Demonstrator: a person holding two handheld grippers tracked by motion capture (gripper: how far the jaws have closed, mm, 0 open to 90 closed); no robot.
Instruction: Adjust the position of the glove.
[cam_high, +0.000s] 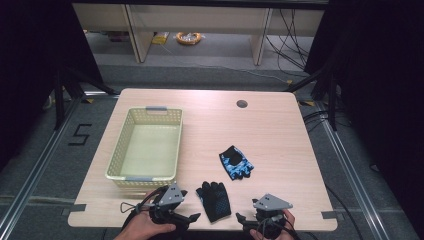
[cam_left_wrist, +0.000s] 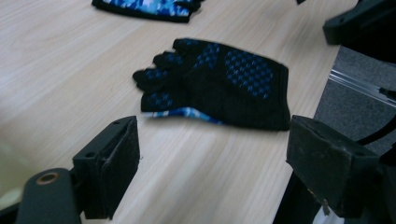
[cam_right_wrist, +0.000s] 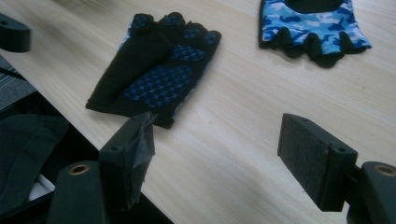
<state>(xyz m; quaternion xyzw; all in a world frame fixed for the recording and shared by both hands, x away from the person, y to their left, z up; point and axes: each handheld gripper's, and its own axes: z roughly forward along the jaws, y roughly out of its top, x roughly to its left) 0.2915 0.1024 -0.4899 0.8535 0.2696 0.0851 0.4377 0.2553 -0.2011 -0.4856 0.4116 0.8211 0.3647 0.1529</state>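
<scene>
Black glove (cam_high: 214, 200) between both open hand-held grippers

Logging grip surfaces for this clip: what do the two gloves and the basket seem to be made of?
The palm-up glove looks like black knit fabric with raised blue dots, probably rubbery grip print. The camouflage glove looks like smooth stretch fabric, blue-patterned, with black edging. The basket looks like pale, matte moulded plastic, its walls a lattice of holes.
</scene>
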